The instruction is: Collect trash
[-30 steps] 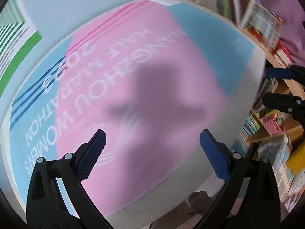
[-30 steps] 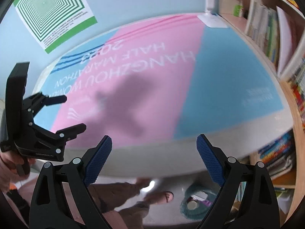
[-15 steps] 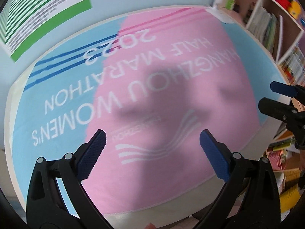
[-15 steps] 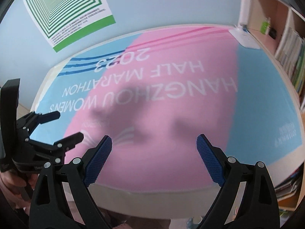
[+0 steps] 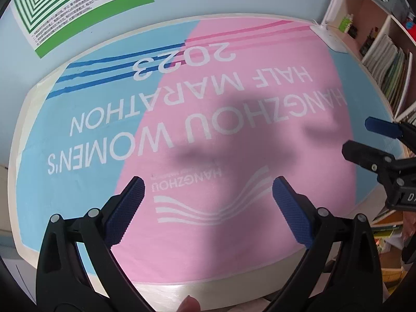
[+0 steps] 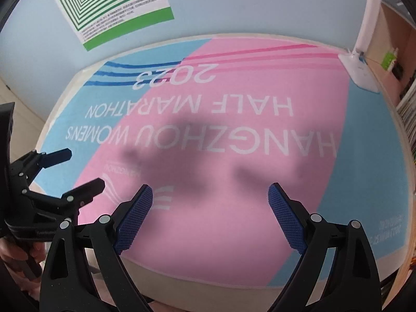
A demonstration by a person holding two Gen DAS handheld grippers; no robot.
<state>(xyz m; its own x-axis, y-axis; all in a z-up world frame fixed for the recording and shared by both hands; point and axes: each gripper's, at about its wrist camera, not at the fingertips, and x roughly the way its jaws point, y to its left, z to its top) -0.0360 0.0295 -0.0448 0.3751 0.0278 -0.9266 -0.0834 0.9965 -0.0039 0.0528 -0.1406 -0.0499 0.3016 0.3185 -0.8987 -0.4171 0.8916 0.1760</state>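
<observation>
Both grippers hover above a table covered by a pink and blue cloth printed with "HANGZHOU WOMEN'S HALF MARATHON 2023"; the left gripper has its blue-padded jaws spread wide with nothing between them; the right gripper is equally wide apart and holds nothing; each shows at the edge of the other's view, the two side by side over the near edge; their shadows fall on the pink area; no trash shows in either view; a green-striped poster hangs on the wall behind; a white lamp base stands at the far right corner; shelves with books stand to the right.
</observation>
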